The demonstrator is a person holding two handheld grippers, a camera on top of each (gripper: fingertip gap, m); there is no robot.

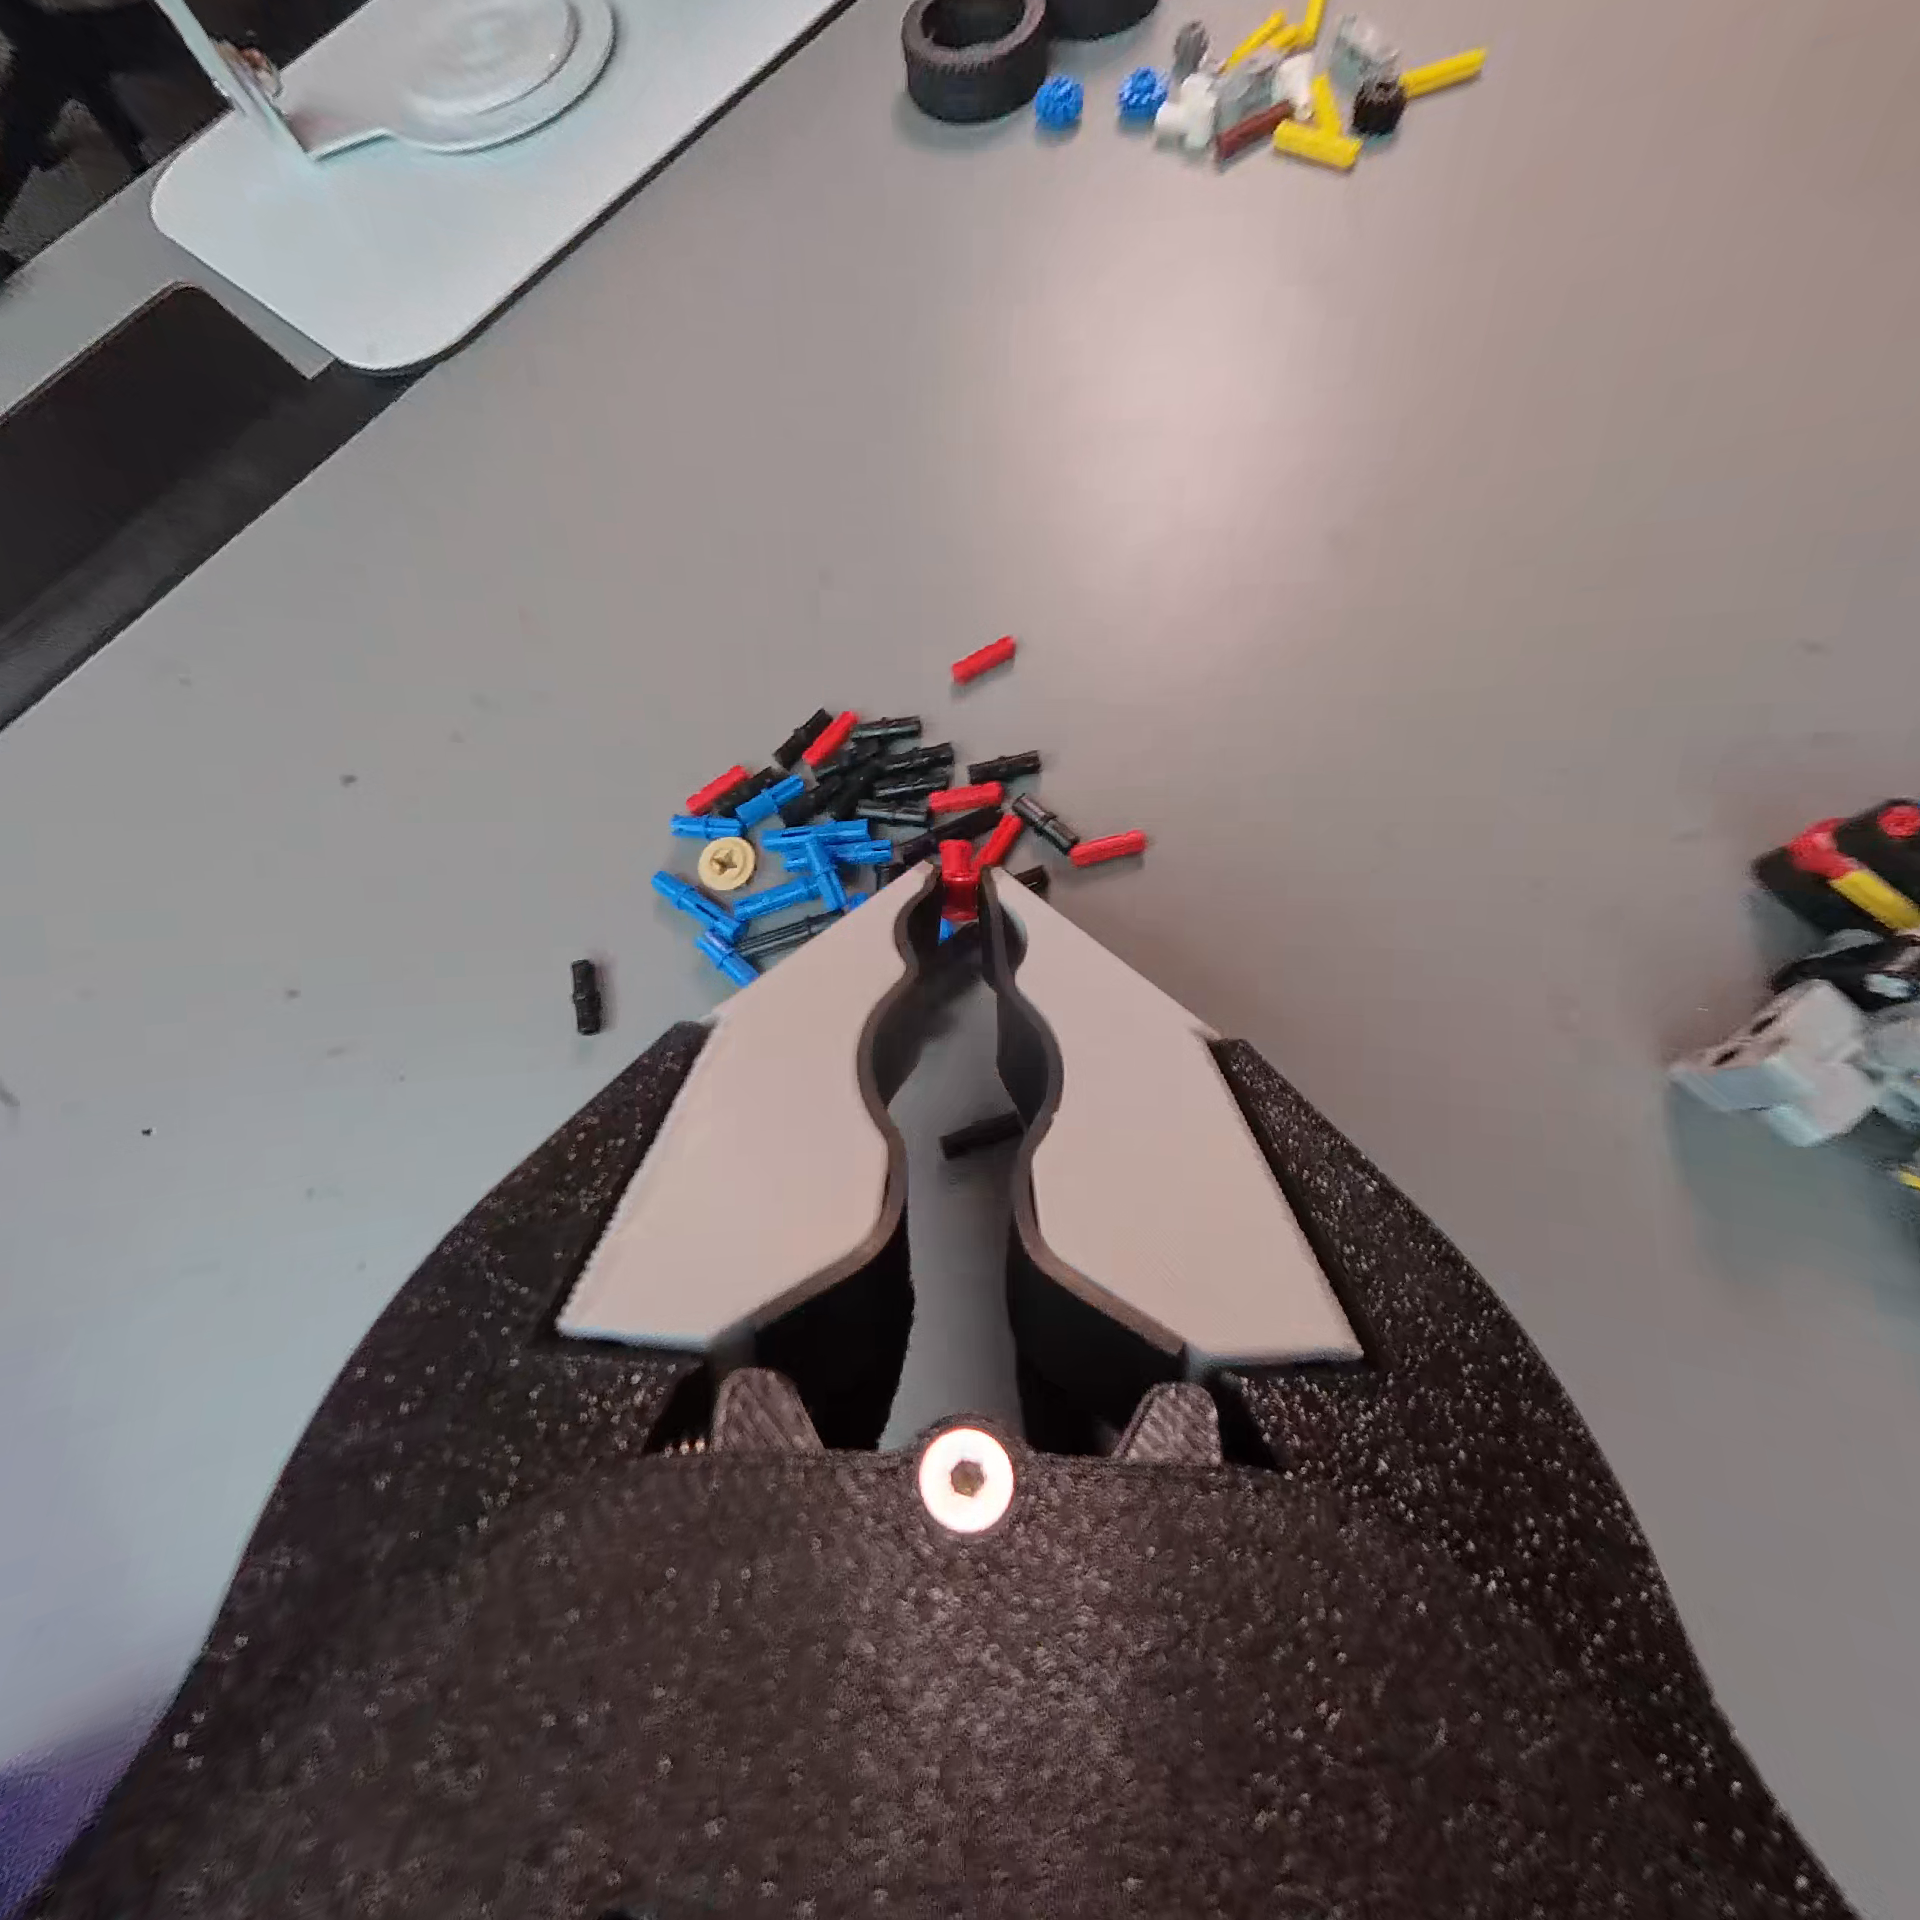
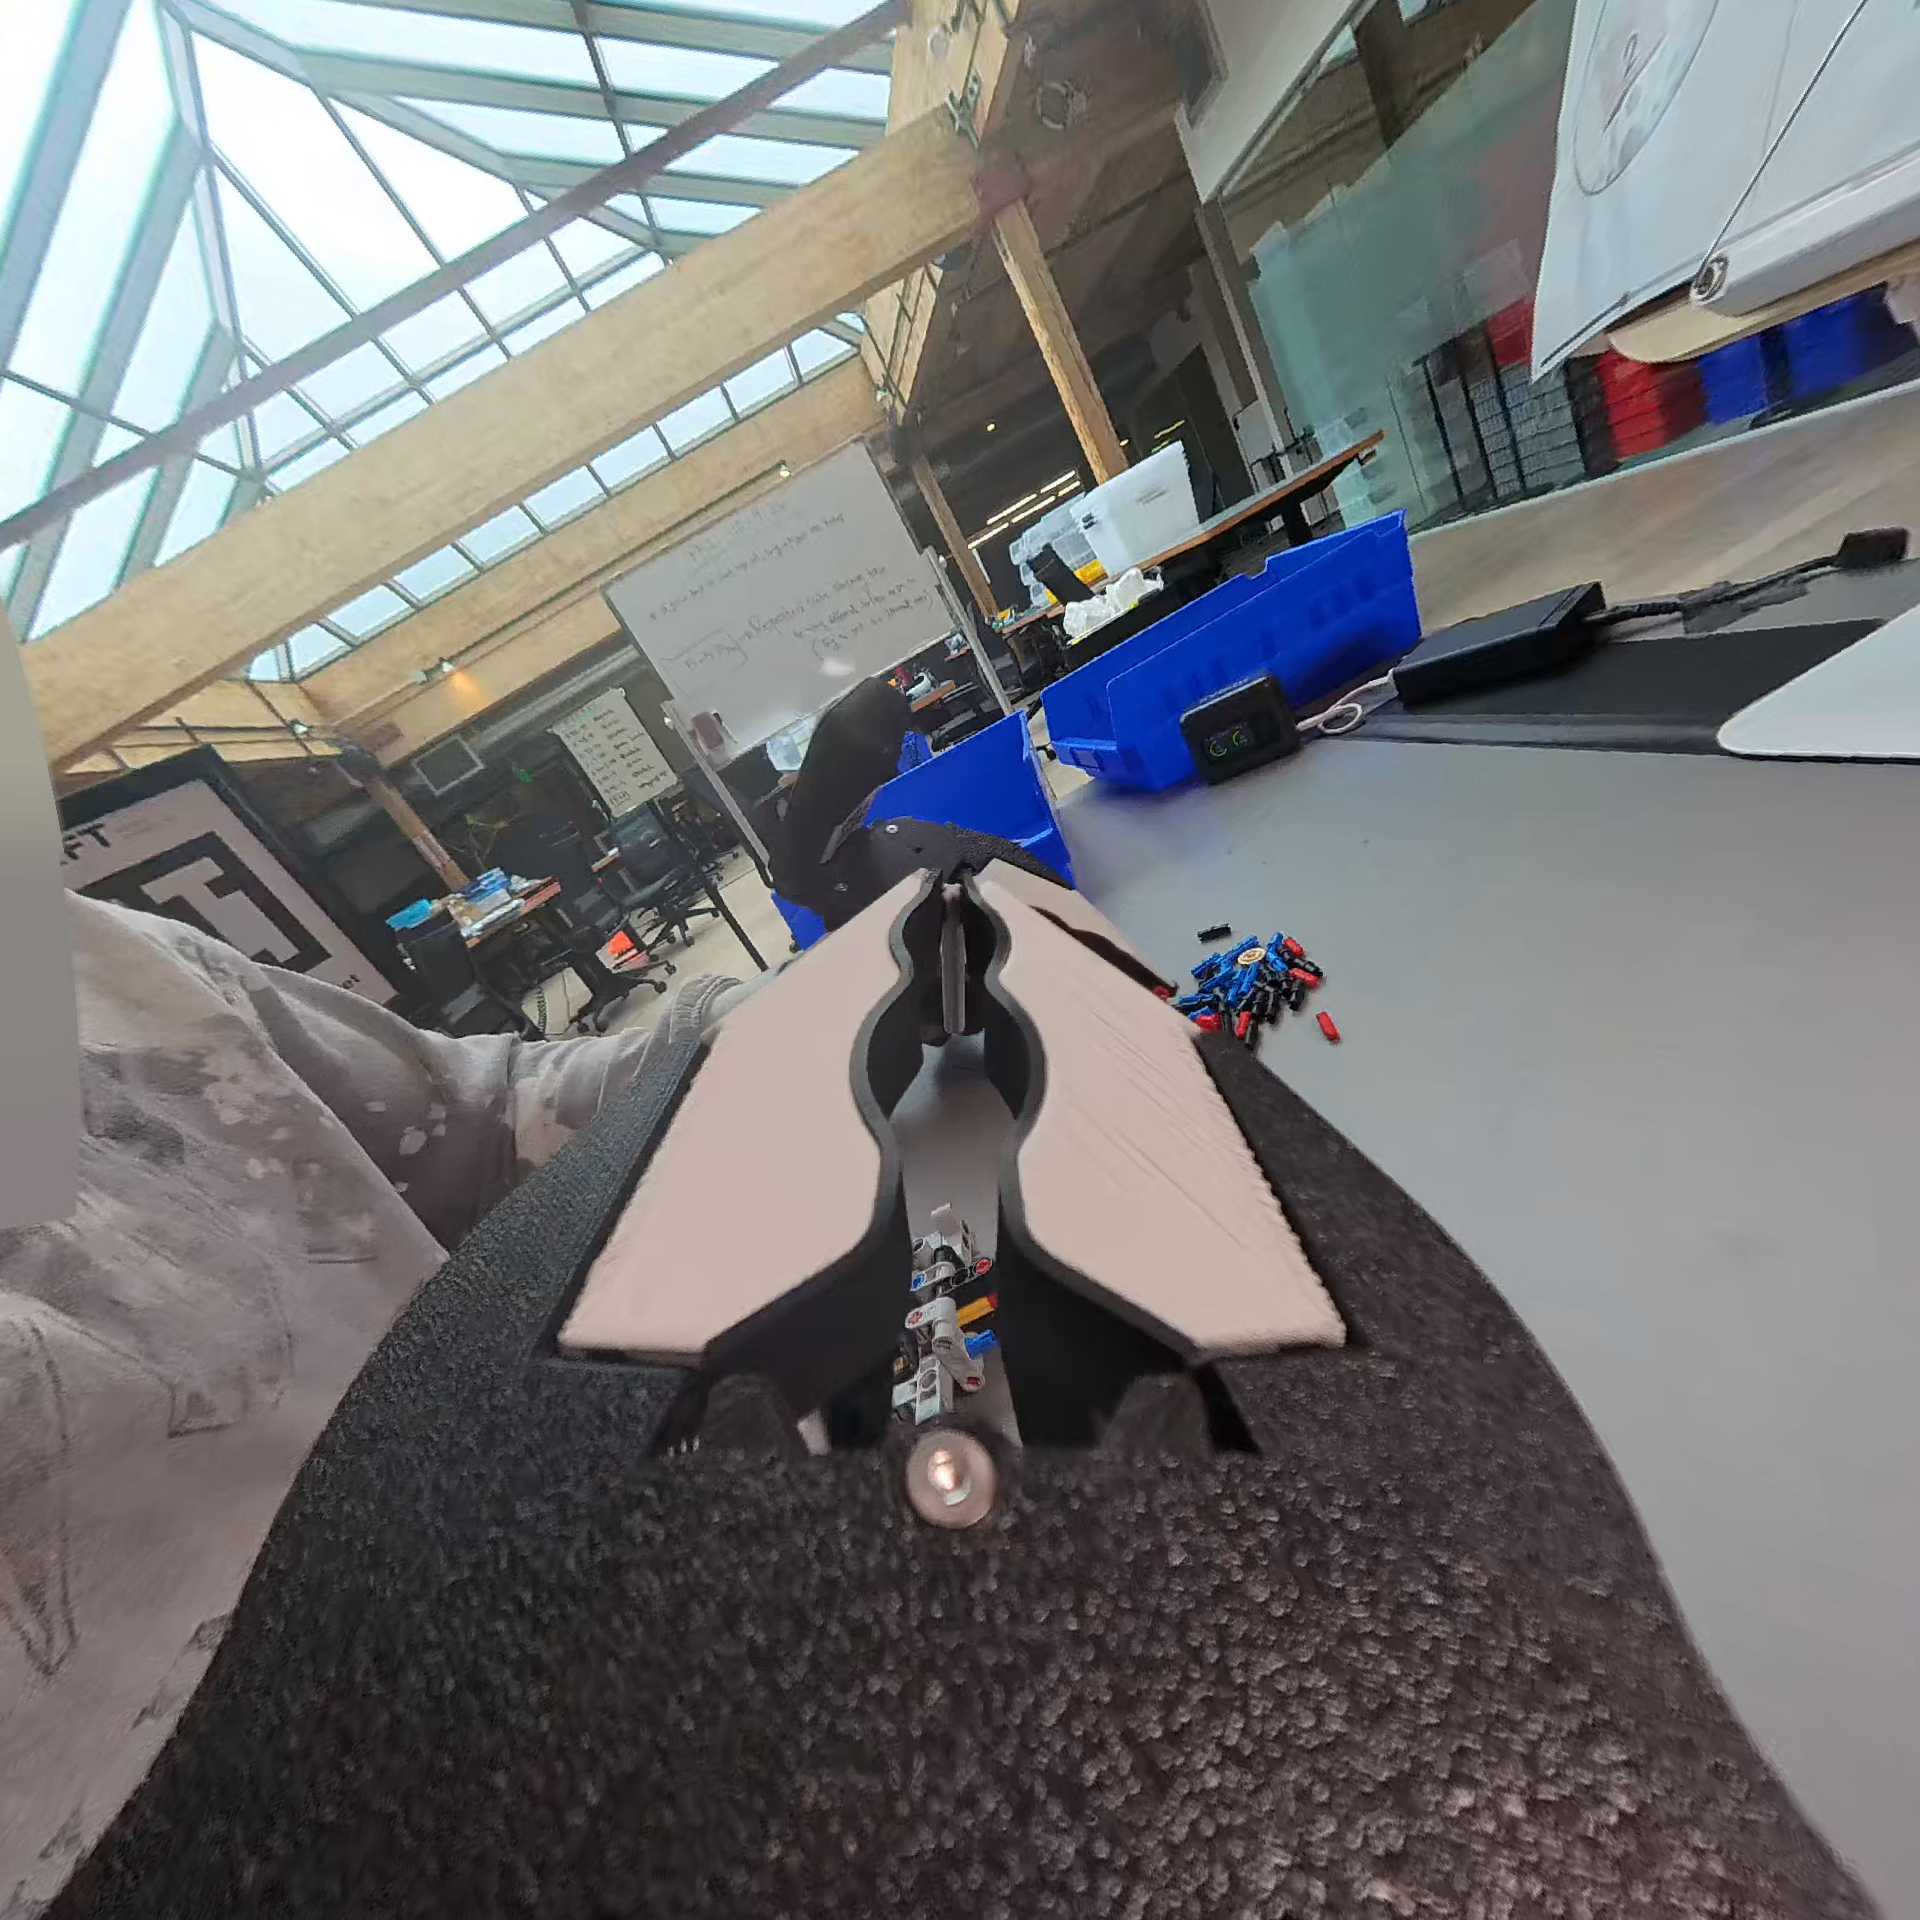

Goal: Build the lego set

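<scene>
My left gripper (image 1: 957, 879) is shut on a small red pin (image 1: 956, 883), held upright at its tips just over the near edge of a pile of red, blue and black pins (image 1: 862, 810) on the grey table. My right gripper (image 2: 948, 894) is raised and tilted up, shut on a thin grey lego piece (image 2: 953, 966) seen edge-on. Through the gap between its fingers a partly built grey, black and yellow model (image 2: 940, 1320) shows below. The same model lies at the right edge of the left wrist view (image 1: 1829, 977). The pin pile also shows in the right wrist view (image 2: 1252, 982).
Black tyres (image 1: 971, 57) and a heap of yellow, white and blue parts (image 1: 1299, 94) lie at the far side. A monitor stand base (image 1: 395, 208) sits far left. A lone black pin (image 1: 585, 995) lies apart. Blue bins (image 2: 1247, 644) and a person's sleeve (image 2: 260, 1091) show. There is about 20 centimetres between the tips of the two grippers.
</scene>
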